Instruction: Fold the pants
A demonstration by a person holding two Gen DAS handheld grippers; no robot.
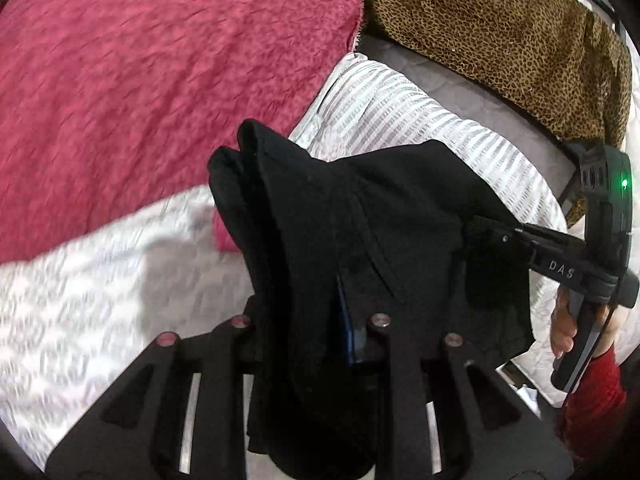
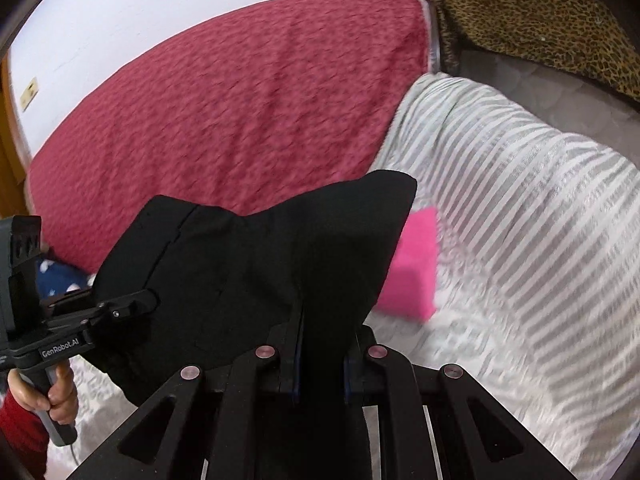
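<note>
Black pants (image 1: 340, 216) hang bunched in the air above the bed, stretched between both grippers. My left gripper (image 1: 340, 308) is shut on one thick edge of the cloth, which drapes over its fingers and hides the tips. In the right wrist view the pants (image 2: 260, 256) rise as a dark fold in front of the camera, and my right gripper (image 2: 320, 336) is shut on their other edge. Each view shows the opposite gripper biting the fabric: the right one (image 1: 476, 232) from the right, the left one (image 2: 140, 304) from the left.
A white-and-grey striped cover (image 2: 520, 240) lies on the bed below. A dark red bedspread (image 1: 140, 80) covers the far side, with a leopard-print blanket (image 1: 500, 28) behind. A bright pink folded cloth (image 2: 416, 264) lies on the cover. A hand in a red sleeve (image 2: 44, 396) grips a handle.
</note>
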